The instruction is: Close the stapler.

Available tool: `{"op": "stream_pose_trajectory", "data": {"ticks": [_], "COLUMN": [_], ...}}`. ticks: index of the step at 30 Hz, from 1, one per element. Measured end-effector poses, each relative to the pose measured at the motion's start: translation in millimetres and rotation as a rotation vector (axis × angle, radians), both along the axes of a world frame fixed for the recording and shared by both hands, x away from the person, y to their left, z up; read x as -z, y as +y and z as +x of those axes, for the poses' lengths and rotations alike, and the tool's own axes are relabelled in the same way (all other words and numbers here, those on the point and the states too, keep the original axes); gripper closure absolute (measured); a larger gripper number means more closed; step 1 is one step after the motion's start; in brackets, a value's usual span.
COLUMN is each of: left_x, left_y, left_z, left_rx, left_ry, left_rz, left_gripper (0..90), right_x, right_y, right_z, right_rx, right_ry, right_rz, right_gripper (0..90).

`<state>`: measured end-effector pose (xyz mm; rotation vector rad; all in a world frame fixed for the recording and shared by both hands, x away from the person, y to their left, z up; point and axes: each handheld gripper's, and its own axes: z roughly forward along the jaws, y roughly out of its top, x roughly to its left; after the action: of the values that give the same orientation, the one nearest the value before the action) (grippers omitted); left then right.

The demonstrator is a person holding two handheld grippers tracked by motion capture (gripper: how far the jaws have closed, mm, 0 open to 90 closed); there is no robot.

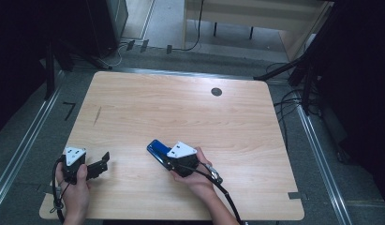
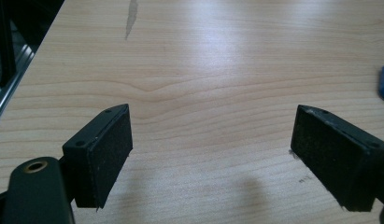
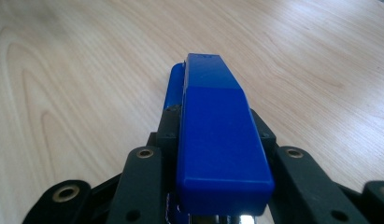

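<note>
A pale wooden table (image 1: 190, 117) stands on grey floor in a dark room. The left gripper (image 1: 97, 167) rests at the near left edge, jaws wide apart with nothing between them. To its right, the right gripper (image 1: 167, 161) is clamped on a blue stapler (image 3: 217, 140), whose long axis runs straight out ahead along the jaws. No readable writing shows.
</note>
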<state>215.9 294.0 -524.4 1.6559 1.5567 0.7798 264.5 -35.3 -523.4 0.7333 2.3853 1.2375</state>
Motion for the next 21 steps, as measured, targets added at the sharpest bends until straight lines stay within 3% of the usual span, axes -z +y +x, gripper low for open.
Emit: {"op": "stream_pose_trajectory", "data": {"ticks": [8, 13, 17, 18, 20, 21], "left_x": [0.0, 0.0, 0.0, 0.0, 0.0, 0.0], "left_y": [0.3, 0.0, 0.0, 0.1, 0.1, 0.1], "left_z": [0.0, 0.0, 0.0, 0.0, 0.0, 0.0], "left_rx": [0.004, 0.004, 0.005, 0.005, 0.005, 0.005], "left_ry": [0.002, 0.001, 0.000, 0.000, 0.001, 0.001], "left_rz": [-0.002, -0.003, -0.003, -0.002, -0.004, -0.004], "left_gripper": [13.2, 13.4, 13.4, 13.4, 13.4, 13.4], "right_x": [2.7, 2.7, 5.4, 5.2, 5.2, 5.2], "right_y": [-29.4, -41.0, -46.4, -46.0, -44.5, -44.5], "right_z": [-2.5, -3.6, -2.7, -3.0, -6.2, -6.2], "right_rx": [-0.069, -0.081, -0.066, -0.063, -0.044, -0.044], "right_ry": [0.010, 0.001, 0.028, 0.040, 0.041, 0.041], "right_rz": [0.018, 0.008, 0.047, 0.046, 0.009, 0.009], "right_gripper": [67.2, 67.0, 66.6, 65.5, 53.0, 53.0]}}
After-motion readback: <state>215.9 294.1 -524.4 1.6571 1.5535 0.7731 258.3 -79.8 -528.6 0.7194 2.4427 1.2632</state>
